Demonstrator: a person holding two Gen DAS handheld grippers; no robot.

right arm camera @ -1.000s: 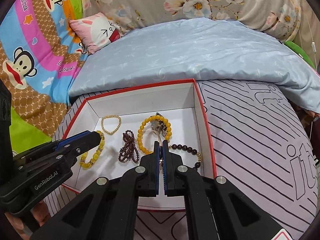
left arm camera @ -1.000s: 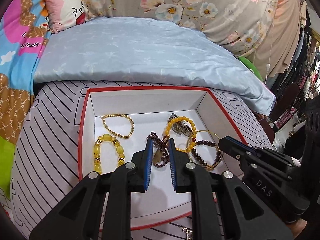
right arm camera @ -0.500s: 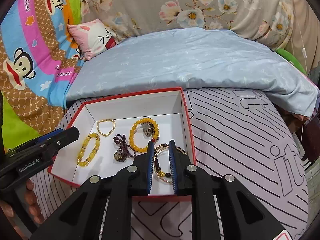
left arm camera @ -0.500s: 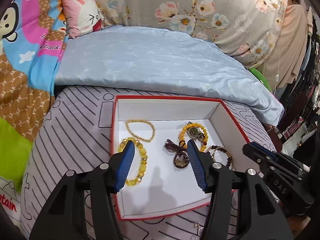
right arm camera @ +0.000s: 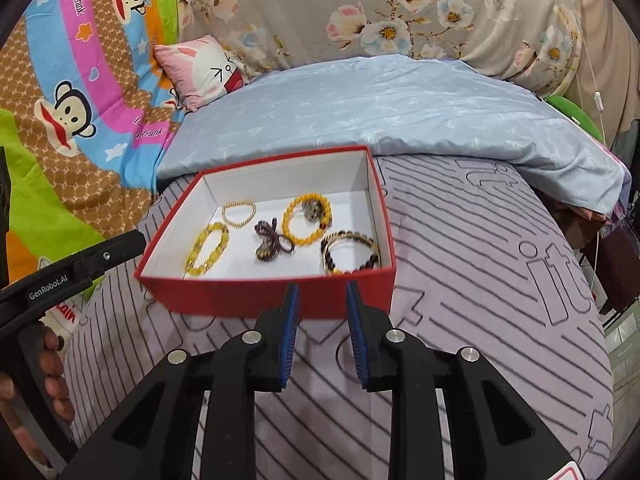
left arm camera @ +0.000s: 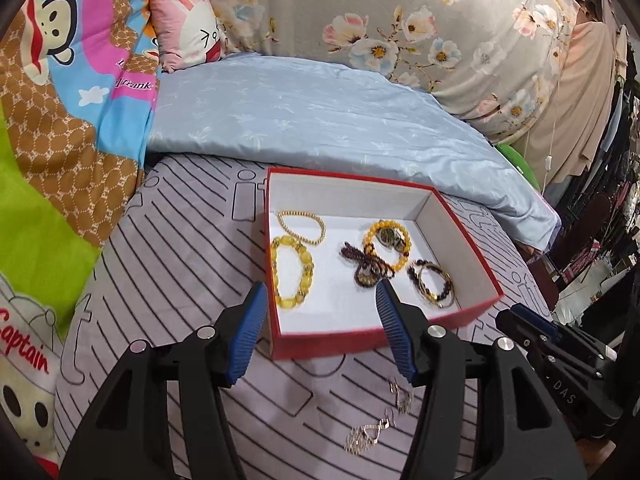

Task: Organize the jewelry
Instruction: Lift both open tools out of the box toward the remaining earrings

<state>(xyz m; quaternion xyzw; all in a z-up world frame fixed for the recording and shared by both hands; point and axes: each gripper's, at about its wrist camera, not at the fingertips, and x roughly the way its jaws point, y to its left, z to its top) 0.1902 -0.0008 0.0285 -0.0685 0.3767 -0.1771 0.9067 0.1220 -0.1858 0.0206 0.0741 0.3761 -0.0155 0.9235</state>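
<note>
Two silver chains (left arm camera: 374,430) blurred, right gripper (left arm camera: 520,326) edge-cropped

1. I am looking at a bedroom in a home.
2. I see a bed with a striped sheet (right arm camera: 480,280) under my tools.
3. At 12 o'clock lies a light blue blanket (right arm camera: 380,112), with a flowery quilt (right arm camera: 400,12) behind it.
4. At 10 o'clock sit a monkey cartoon blanket (right arm camera: 80,80) and a pink bunny pillow (right arm camera: 204,68).
5. At 3 o'clock, clothes hang (left arm camera: 600,120).
</note>
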